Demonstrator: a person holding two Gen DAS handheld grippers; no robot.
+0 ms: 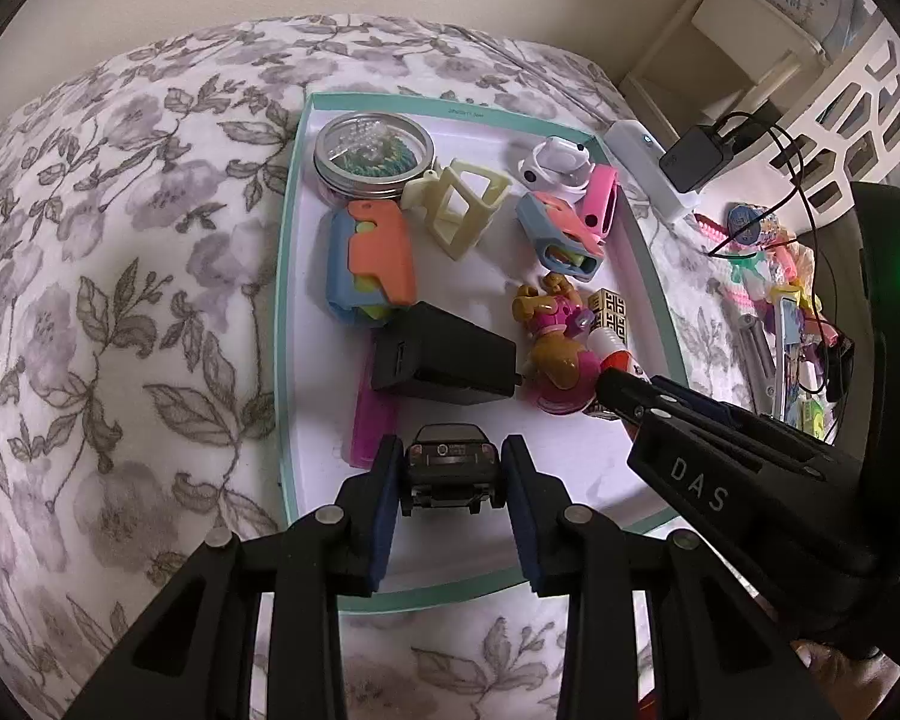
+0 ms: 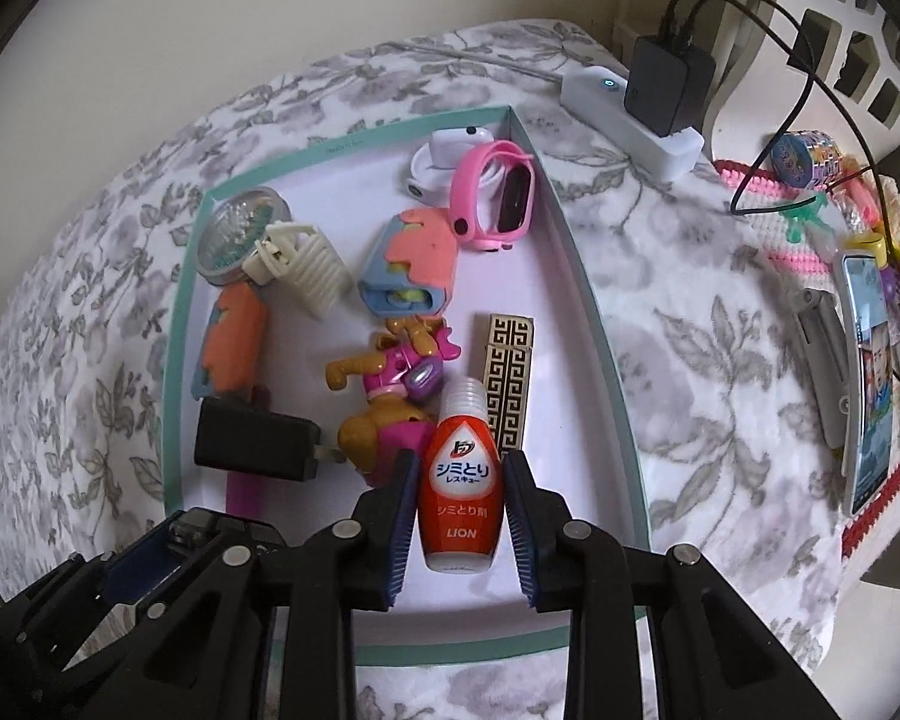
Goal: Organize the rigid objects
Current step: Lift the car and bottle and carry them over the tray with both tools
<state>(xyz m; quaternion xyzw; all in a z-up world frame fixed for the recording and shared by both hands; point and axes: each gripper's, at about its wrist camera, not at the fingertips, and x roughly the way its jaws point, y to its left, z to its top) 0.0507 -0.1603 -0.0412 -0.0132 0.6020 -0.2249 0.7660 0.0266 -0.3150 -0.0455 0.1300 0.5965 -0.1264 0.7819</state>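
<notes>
L view toy car (image 1: 452,471), R view bottle (image 2: 462,483)

Box (image 1: 288,300) sat on the bedspread (image 1: 120,270), w/ power strip (image 1: 648,174) just beyond its right wall. In the box: jar (image 1: 372,156) at far left corner, charger (image 1: 444,360) nearer, left of the toy dog (image 1: 555,336). Toy car (image 1: 450,468) was near the front edge, btwn left gripper (image 1: 450,480) pads. Bottle (image 2: 462,480) lay right of the dog, btwn right gripper (image 2: 461,516) pads.
</notes>
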